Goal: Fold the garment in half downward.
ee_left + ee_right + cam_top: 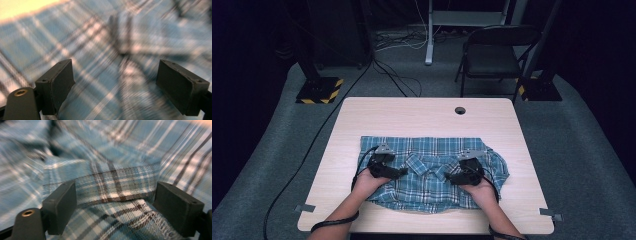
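Note:
A blue plaid shirt (pixel 432 170) lies spread on the light wooden table (pixel 412 115), collar toward the middle, its sides folded inward. My left gripper (pixel 399 171) rests over the shirt's left part with its tips pointing toward the collar. My right gripper (pixel 447 176) sits over the right part, pointing inward too. In the left gripper view the left gripper (pixel 116 85) stands open above blurred plaid cloth (pixel 105 50), with nothing pinched. In the right gripper view the right gripper (pixel 116 207) is open as well, and a folded band of the shirt (pixel 110 185) lies just beyond its pads.
A round cable hole (pixel 460 110) is near the table's far edge. Small tape pieces (pixel 305 208) mark the front corners. A black folding chair (pixel 497 50) and a stand base with hazard stripes (pixel 319 90) are on the floor behind the table.

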